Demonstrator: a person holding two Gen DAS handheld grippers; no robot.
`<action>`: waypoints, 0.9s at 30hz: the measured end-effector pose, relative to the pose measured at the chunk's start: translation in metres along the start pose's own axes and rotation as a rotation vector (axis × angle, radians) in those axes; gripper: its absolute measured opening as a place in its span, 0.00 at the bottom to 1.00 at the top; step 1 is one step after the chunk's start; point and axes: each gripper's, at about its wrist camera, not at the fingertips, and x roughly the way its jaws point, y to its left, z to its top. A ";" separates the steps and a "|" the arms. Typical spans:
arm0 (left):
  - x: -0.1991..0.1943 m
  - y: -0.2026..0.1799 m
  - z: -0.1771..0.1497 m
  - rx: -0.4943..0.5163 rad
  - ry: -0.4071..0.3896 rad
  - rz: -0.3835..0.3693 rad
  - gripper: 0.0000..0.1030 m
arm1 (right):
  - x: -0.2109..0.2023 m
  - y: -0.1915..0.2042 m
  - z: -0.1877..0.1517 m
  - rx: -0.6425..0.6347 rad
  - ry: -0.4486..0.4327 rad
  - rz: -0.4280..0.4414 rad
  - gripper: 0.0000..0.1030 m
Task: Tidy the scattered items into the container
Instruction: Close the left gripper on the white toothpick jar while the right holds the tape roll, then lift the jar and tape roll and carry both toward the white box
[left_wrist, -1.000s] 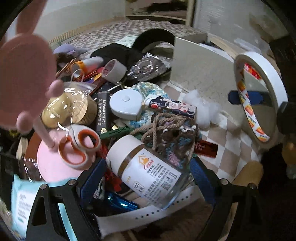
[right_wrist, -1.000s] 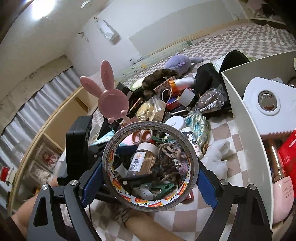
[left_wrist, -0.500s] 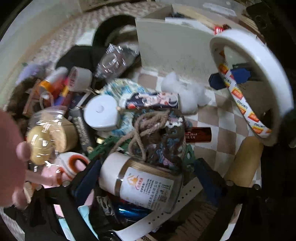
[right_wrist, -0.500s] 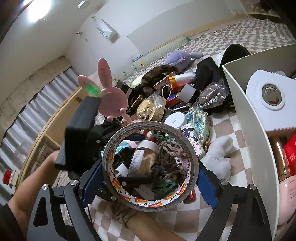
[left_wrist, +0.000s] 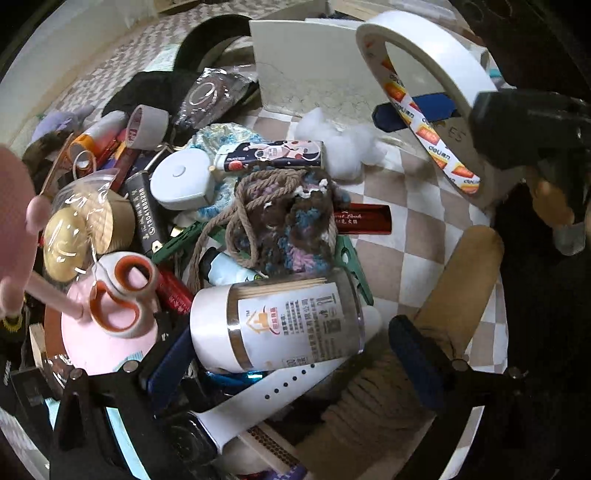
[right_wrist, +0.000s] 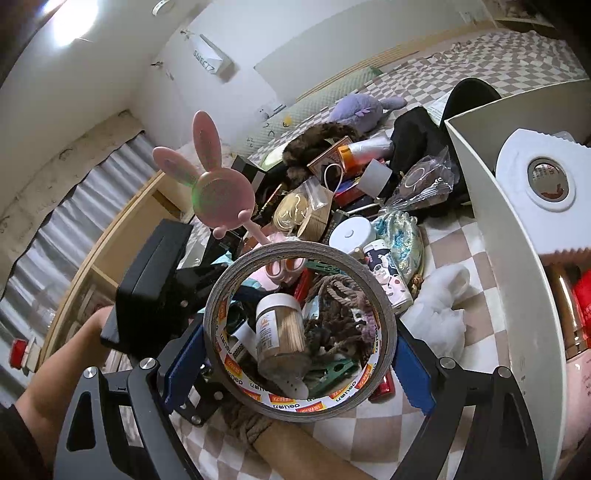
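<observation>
Gripping a wide tape roll (right_wrist: 300, 334), grey outside, orange-and-white printed core, right tongs (right_wrist: 300, 350).

We see white walls (right_wrist: 122, 59), a lit ceiling lamp (right_wrist: 72, 18), grey curtains (right_wrist: 55, 225) and a checked bedcover (right_wrist: 517, 59).

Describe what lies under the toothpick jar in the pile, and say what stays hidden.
Under the toothpick jar a white perforated strap and something shiny blue show. A green clip runs beside and behind it. Whatever sits directly beneath the jar's middle is covered and cannot be seen.
</observation>
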 end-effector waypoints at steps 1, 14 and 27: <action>0.000 0.001 -0.001 -0.025 -0.011 0.006 0.97 | 0.000 0.000 0.000 0.000 0.000 -0.002 0.88; -0.007 -0.005 -0.013 -0.210 -0.156 0.079 0.78 | 0.001 0.001 -0.001 -0.008 0.009 -0.027 0.88; -0.025 -0.026 -0.039 -0.535 -0.312 0.276 0.78 | 0.004 0.011 -0.005 -0.047 0.024 -0.045 0.88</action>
